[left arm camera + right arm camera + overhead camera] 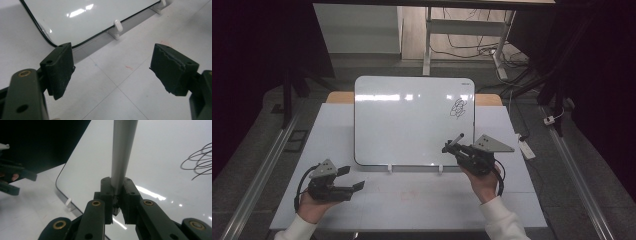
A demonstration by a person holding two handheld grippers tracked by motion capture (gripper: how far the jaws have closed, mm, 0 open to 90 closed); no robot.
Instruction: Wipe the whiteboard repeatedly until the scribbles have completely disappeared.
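High view. A glossy white rectangular whiteboard with a thin black rim (412, 120) leans on two small white plastic clips (389, 168) at the centre of the white bench (422, 200); a black scribble (458, 108) sits toward its 2 o'clock corner. The right tool (449, 146), near the board's 5 o'clock corner, is clamped on a slim grey marker pen (123, 150) pointing at the board face. The left tool (351, 178), at 7 o'clock, stands wide open and empty over bare bench below the board's lower edge. Bench margins at 3 and 9 o'clock lie open.
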